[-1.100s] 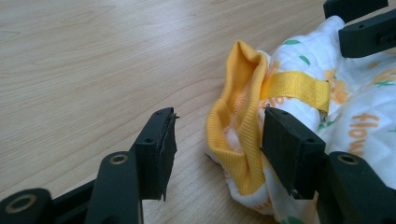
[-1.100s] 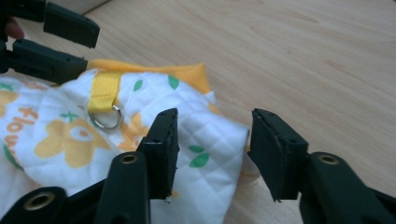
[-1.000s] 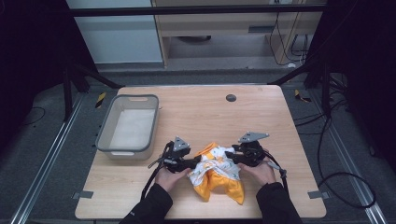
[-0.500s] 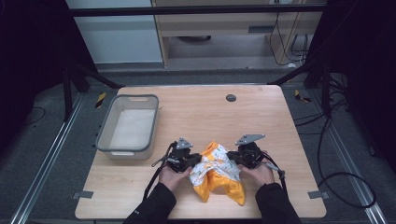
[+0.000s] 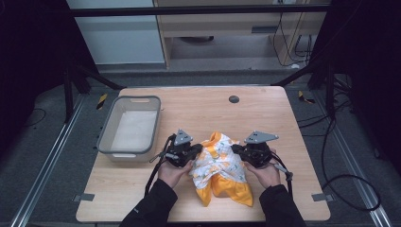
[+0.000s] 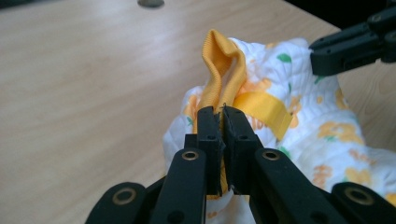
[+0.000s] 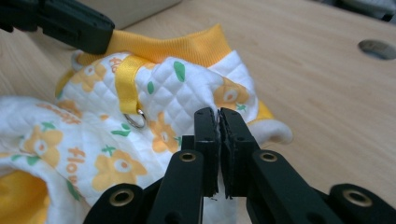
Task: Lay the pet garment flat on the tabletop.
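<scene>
While lying at lower centre of the table (image 5: 142, 198), the garment (image 5: 220, 163) appears light and limp; left gripper (image 6: 223, 122) and right gripper (image 7: 218, 122) each clamp its edge; ribbed hem (image 6: 223, 60) judged firmest hold.

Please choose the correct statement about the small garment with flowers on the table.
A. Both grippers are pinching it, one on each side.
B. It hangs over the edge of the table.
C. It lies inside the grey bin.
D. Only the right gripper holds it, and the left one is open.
A: the left gripper is shut on the yellow ribbed edge of the garment, and the right gripper is shut on its white quilted fabric, beside the grey bin.
</scene>
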{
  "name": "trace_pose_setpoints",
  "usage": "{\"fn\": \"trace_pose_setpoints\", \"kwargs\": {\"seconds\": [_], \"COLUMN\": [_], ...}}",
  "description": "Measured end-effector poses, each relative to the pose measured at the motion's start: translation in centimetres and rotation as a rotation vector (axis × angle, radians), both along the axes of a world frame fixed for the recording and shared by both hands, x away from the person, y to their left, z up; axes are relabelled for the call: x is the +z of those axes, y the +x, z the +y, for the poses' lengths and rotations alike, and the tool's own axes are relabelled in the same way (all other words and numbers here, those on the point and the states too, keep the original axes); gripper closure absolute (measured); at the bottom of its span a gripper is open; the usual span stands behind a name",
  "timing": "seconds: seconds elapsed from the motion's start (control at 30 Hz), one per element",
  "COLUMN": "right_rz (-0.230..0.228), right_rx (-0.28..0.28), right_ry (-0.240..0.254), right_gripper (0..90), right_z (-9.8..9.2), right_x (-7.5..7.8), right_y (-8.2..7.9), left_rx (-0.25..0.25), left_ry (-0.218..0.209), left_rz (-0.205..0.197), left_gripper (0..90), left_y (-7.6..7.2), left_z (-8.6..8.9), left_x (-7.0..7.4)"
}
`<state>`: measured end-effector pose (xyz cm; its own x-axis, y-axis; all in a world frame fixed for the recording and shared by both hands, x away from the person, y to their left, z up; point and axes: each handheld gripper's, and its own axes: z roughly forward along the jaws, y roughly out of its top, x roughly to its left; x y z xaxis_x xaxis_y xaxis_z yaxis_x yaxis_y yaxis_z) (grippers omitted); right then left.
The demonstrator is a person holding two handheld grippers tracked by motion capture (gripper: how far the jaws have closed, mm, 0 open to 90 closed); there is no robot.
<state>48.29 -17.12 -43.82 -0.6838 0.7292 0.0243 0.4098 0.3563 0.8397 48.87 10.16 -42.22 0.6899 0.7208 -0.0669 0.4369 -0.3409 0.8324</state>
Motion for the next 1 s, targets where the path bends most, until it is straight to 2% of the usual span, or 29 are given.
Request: {"fn": "trace_pose_setpoints", "kwargs": {"seconds": [0.07,0.13,0.2,0.27,0.3,0.43,0.47,0.5,0.53,0.57,0.6,0.67,0.7,0.73,0.77,0.8,0.83,0.9,1.0], "right_rz": [-0.037,-0.067,-0.085,-0.084,-0.078,-0.042,0.005,0.015,0.040,0.040,0.076,0.091,0.091,0.077,0.077,0.061,0.061,0.037,0.008], "right_rx": [-0.013,-0.037,-0.051,-0.054,-0.059,-0.070,-0.065,-0.059,-0.057,-0.057,-0.051,-0.049,-0.049,-0.057,-0.057,-0.070,-0.070,-0.086,-0.132], "right_ry": [0.017,0.037,0.037,0.035,0.032,0.008,-0.016,-0.038,-0.054,-0.054,-0.082,-0.086,-0.086,-0.065,-0.065,-0.017,-0.017,0.016,0.011], "right_gripper": [86.0,85.9,85.8,85.6,85.4,84.5,83.1,82.4,81.5,81.5,79.2,76.5,76.5,74.2,74.2,72.4,72.4,71.1,68.2], "right_z": [-0.2,-0.4,-0.6,-0.7,-0.7,-0.9,-0.9,-0.8,-0.8,-0.8,-0.7,-0.8,-0.8,-1.1,-1.1,-1.6,-1.6,-2.1,-2.9], "right_x": [0.3,0.6,0.7,0.6,0.5,-0.4,-1.0,-1.3,-1.7,-1.7,-2.4,-2.6,-2.6,-2.2,-2.2,-1.5,-1.5,-0.8,-0.4], "right_y": [-0.2,-0.4,-0.6,-0.6,-0.6,-0.5,-0.4,-0.4,-0.3,-0.3,-0.2,-0.1,-0.1,0.1,0.1,0.2,0.2,0.5,1.1], "left_rx": [0.005,0.011,0.017,0.023,0.024,0.034,0.036,0.037,0.037,0.039,0.058,0.062,0.076,0.081,0.089,0.095,0.106,0.111,0.104], "left_ry": [0.012,0.017,0.024,0.028,0.027,0.078,0.088,0.091,0.091,0.089,0.084,0.076,0.065,0.062,0.052,0.043,0.039,0.038,0.060], "left_rz": [-0.039,-0.061,-0.075,-0.076,-0.070,-0.040,-0.030,0.007,0.007,0.013,0.007,0.003,-0.008,-0.016,-0.019,-0.021,-0.025,-0.030,-0.024], "left_gripper": [86.0,86.0,86.0,86.0,85.9,85.2,83.8,81.0,76.5,76.5,64.6,57.1,57.1,52.3,52.3,49.7,49.7,47.7,45.2], "left_y": [0.2,0.4,0.8,1.2,1.4,2.3,2.5,2.8,2.8,2.9,2.9,2.9,2.8,2.7,2.7,2.7,2.6,2.5,2.4], "left_z": [-0.3,-0.7,-1.1,-1.5,-1.8,-2.9,-3.1,-3.2,-3.2,-3.2,-2.9,-2.5,-2.0,-1.6,-1.0,-0.5,0.0,1.1,1.9], "left_x": [1.3,1.9,2.4,2.5,2.3,0.6,0.1,-1.1,-1.1,-1.6,-2.1,-2.1,-2.0,-1.9,-1.7,-1.4,-1.2,-0.9,-1.2]}}
